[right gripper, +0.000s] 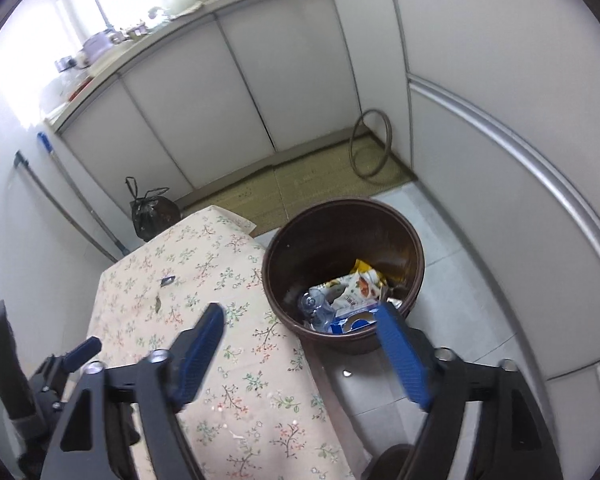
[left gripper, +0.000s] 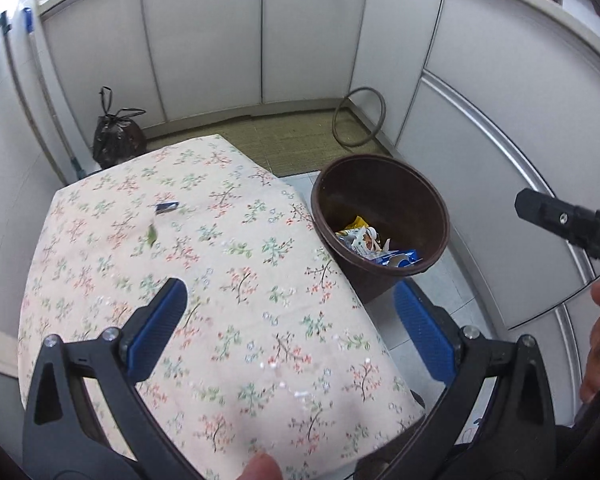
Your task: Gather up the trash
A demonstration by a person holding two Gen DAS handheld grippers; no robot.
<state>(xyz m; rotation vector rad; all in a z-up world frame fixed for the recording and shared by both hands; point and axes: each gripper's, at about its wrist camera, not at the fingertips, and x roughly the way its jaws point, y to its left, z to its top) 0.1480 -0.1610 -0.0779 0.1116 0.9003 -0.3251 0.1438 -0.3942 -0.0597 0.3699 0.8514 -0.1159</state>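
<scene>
A small dark blue wrapper and a green scrap lie on the floral tablecloth; both also show in the right wrist view, the wrapper and the scrap. A brown bin stands on the floor beside the table's right edge, holding wrappers and a blue pack; in the right wrist view the bin also holds a clear bottle. My left gripper is open and empty above the table. My right gripper is open and empty over the table edge and bin.
A tied black trash bag sits on the floor behind the table. White cabinets line the back and right. A hose ring leans in the corner on a green mat. Two mop handles lean at left.
</scene>
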